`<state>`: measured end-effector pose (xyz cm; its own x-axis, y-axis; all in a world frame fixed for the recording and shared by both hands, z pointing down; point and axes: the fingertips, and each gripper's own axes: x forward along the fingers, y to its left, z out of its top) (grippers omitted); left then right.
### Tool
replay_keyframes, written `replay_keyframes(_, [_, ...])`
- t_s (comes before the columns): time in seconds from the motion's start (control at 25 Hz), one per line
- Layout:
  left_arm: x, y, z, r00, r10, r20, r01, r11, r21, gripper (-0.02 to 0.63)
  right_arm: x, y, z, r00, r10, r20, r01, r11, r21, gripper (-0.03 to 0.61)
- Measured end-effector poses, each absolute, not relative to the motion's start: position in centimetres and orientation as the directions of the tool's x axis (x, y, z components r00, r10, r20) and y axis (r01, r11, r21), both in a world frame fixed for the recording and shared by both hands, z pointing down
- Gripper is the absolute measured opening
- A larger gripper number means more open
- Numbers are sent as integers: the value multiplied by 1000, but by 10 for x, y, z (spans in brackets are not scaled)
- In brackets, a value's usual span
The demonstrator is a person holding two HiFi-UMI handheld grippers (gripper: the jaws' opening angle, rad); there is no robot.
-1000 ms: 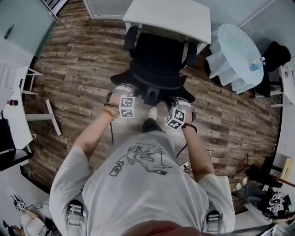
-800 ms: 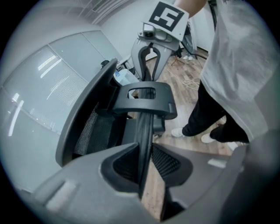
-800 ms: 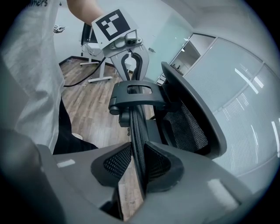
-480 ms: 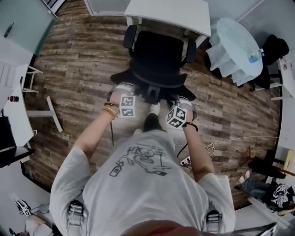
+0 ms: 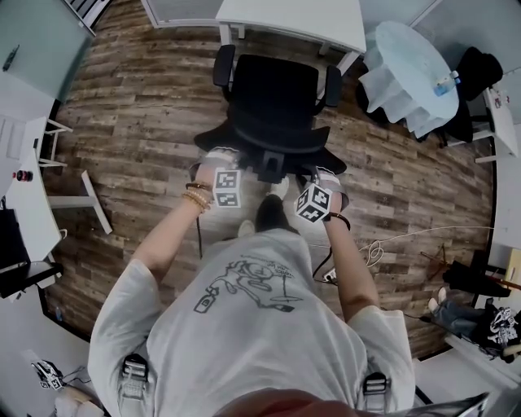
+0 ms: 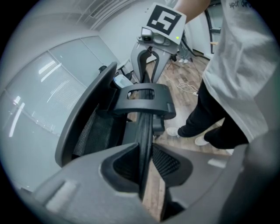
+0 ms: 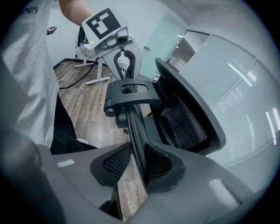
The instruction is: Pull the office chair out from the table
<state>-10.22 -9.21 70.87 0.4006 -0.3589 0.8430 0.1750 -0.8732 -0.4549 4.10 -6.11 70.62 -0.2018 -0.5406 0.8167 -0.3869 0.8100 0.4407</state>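
One white table (image 5: 293, 18) stood at the head view's top. One black office chair (image 5: 273, 94) sat close before it, its seat facing the table and its backrest rim running left to right. Of two grippers, the left gripper (image 6: 146, 148) clamped that rim; the right gripper (image 7: 138, 151) had its jaws opening on it.

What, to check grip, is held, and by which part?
The office chair, by its backrest edge: left gripper clamped on it; right gripper, jaws opening, around it.
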Motion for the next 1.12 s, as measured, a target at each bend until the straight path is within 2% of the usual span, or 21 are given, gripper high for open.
replay_keyframes(1.12, [-104,26,708,394,-339,854,155,-892,-425,92,40,49,706,-205,-552,808,-412,798,440,121])
